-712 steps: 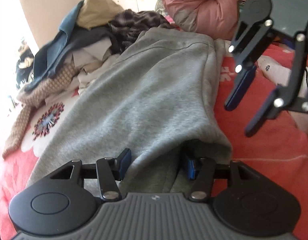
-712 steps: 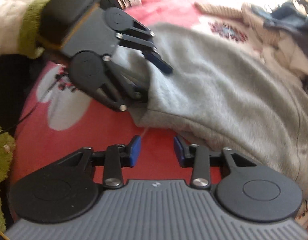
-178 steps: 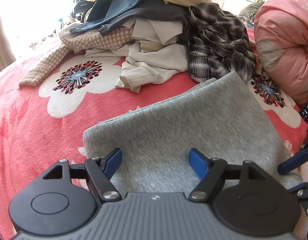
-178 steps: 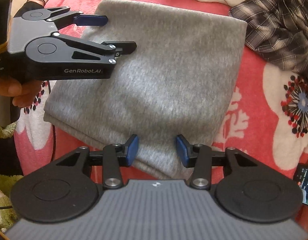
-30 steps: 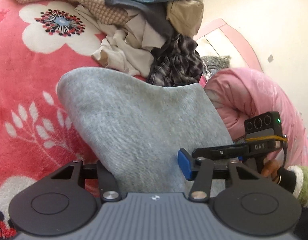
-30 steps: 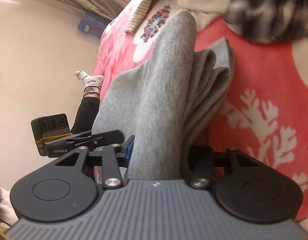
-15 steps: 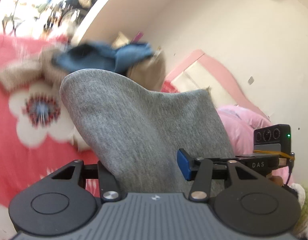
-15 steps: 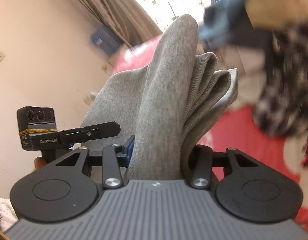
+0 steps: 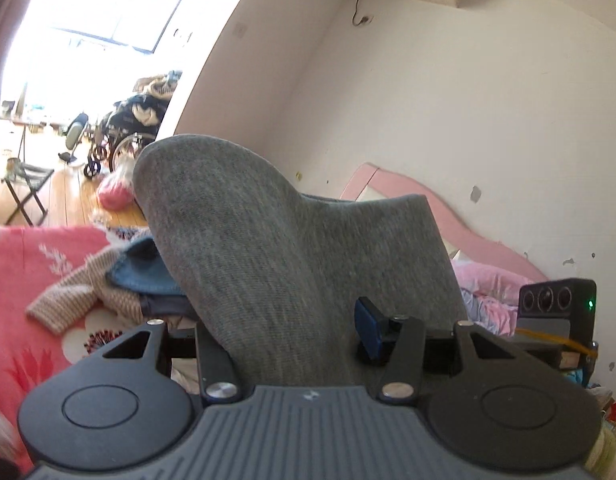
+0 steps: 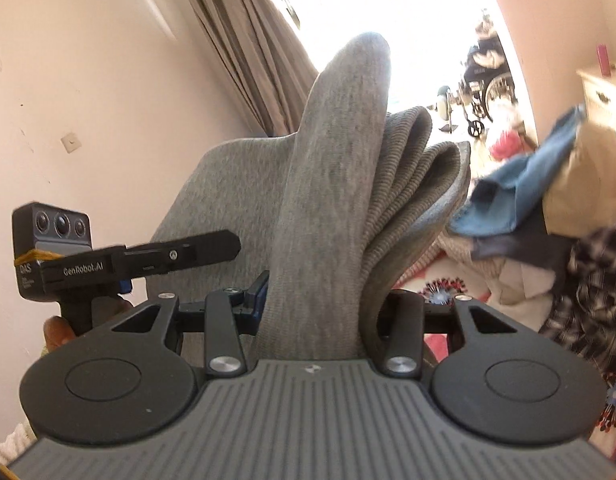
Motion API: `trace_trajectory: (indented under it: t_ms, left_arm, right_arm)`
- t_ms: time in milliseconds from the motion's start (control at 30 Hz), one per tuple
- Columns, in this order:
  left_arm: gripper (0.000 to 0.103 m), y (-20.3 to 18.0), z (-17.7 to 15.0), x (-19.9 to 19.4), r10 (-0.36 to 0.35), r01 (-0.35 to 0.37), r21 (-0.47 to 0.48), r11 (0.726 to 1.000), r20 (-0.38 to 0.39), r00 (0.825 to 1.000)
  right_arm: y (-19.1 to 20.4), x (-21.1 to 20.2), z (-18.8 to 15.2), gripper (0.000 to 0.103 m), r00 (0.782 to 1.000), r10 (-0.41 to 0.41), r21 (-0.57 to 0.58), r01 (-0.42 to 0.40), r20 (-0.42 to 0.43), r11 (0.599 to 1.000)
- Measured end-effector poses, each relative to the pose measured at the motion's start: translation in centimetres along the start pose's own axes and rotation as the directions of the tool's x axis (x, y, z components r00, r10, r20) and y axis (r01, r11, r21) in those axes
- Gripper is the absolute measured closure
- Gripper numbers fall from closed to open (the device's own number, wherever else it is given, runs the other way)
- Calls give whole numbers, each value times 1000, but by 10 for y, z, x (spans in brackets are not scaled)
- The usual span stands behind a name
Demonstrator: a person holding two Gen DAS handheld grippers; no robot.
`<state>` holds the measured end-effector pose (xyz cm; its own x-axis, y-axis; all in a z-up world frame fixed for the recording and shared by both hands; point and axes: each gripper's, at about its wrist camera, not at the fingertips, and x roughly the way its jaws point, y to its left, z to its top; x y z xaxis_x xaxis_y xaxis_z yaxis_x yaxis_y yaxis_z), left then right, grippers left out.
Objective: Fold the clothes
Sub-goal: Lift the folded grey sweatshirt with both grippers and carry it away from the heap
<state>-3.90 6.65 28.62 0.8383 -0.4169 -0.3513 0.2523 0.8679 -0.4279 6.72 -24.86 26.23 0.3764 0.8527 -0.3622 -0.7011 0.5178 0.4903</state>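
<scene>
Fleece, thick and soft: the folded grey sweatshirt-knit garment (image 9: 276,256) is held up in the air between the two grippers, well clear of the red floral bedspread (image 9: 24,264). The left gripper (image 9: 292,340) is clamped on one side of the bundle, the right gripper (image 10: 319,312) on the other, each with its jaws partly apart around several layers. In the right wrist view the layers fan out at the far end, so the stack looks bulky, limp and likely to sag or slide open if either grip slackens; holding across all layers near the folded edge seems safest. Nothing fragile here, and it should be light. Ahead on the bed lies a heap of unfolded clothes (image 10: 547,208), blue, beige and plaid, which crowds any landing spot; a pink headboard (image 9: 467,228) stands beyond.
</scene>
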Motion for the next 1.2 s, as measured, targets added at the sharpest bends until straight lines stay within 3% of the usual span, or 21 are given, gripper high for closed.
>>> trace_trajectory:
  t_ms: [200,433,633,933,1033,1200]
  left_arm:
    - [53,2,20,-32,26,-28,27,999,54,998]
    - [52,45,24,-78,140,-145,23,989,142,980]
    - [52,112,50,-95,226,-225,-27,974,169,959]
    - [52,258,81,-84,331,-306,-152,940,185,925]
    - [52,320,77,-72,351,-317,-193,929,183,918]
    - [53,437,46,-36,378,-324,-302,897,139,915]
  right_arm:
    - [31,-8,16,60,1000,23,-61,-22,14,998]
    - [52,58,28,60,992,127,-46,-126,11,991]
    - [64,140,43,61,973,231,-31,-232,-21,972]
    - [73,293,76,61,945,314,23,-313,-96,949]
    - [66,350,78,61,937,326,25,-325,-125,945]
    - [39,453,54,61,916,346,80,-337,-201,938]
